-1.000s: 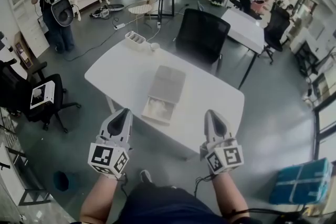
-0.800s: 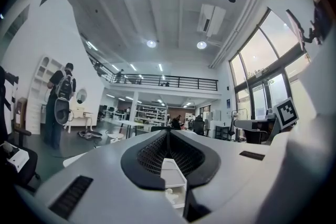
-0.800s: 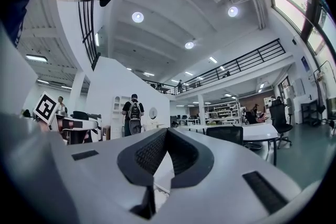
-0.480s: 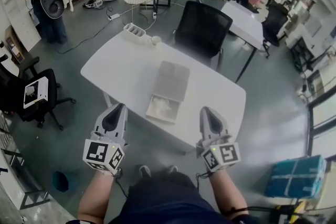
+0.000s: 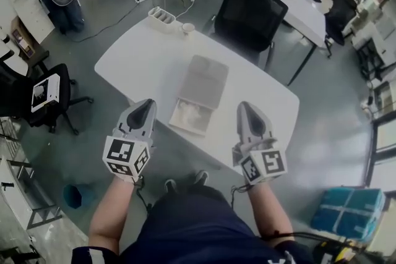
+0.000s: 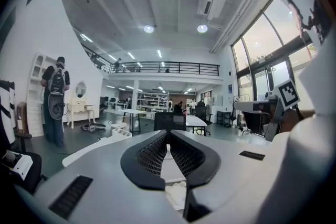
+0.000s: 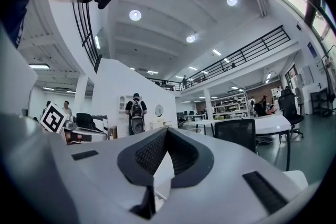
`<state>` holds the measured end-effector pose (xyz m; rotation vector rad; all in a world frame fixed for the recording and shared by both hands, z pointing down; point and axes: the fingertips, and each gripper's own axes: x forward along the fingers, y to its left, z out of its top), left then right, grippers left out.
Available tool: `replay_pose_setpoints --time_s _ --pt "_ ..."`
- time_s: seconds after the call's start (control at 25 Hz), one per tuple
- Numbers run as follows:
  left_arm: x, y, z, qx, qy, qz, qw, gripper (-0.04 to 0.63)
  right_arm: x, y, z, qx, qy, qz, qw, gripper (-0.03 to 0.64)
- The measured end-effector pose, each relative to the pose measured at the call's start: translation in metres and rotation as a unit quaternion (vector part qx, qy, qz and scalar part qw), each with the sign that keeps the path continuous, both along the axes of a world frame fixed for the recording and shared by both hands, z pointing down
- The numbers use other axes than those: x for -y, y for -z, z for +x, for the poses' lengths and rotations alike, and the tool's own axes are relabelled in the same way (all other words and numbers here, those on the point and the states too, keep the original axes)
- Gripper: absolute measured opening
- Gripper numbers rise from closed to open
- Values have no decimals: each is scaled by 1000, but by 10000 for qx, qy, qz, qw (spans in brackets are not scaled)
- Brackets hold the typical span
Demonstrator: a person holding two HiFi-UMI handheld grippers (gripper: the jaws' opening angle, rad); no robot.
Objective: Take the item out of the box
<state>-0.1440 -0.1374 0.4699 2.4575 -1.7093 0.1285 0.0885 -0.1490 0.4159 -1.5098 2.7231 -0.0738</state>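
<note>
Left hand-held gripper [image 5: 146,104]: jaws clenched together with nothing between them. It is held near the table's front edge, left of the box. Right hand-held gripper [image 5: 245,107]: jaws likewise closed and empty, right of the box.

The box [image 5: 205,78] lies flat mid-table [image 5: 130,65], its nearer end uncovered. The item [image 5: 189,114], pale and crumpled-looking, sits in that open end, between the two grippers and apart from both. What it is cannot be told.

Assessment: this is the approach stage and nothing is grasped yet.

Recommendation: part the jaws of one gripper before descending and come down squarely over the item. Close on its bulk rather than a loose edge. Rest the other gripper on the covered half, since the box looks light and may lift or slide. Draw the item straight upward, clear of the walls.
</note>
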Motion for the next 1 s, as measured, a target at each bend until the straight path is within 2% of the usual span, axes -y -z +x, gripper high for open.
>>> replay_pose_setpoints --time_s 0.32,0.44,0.52,0.72,0.8,0.88,1.0 --pt "48 -64 44 542 -134 -790 9953 44 47 -23 35 153 195 -259 9994 8" --pt "56 -91 57 768 -276 -1092 9907 46 56 -34 42 241 252 -407 9986 8" --pt "59 -115 64 994 -499 -1343 9847 54 60 -36 44 248 268 -449 9983 8" --pt "72 -176 75 1418 -1133 -2040 9620 55 69 -40 43 173 121 -476 9986 8" --pt "76 -195 78 1593 -1401 -2269 9505 72 70 -41 44 167 -4 -508 9986 8" --pt "77 -215 83 1824 -1756 -2506 9344 98 70 -41 47 145 -136 -521 9984 8" --pt "76 -246 94 2381 -2317 -2790 9010 129 69 -43 56 130 -377 -546 9977 8"
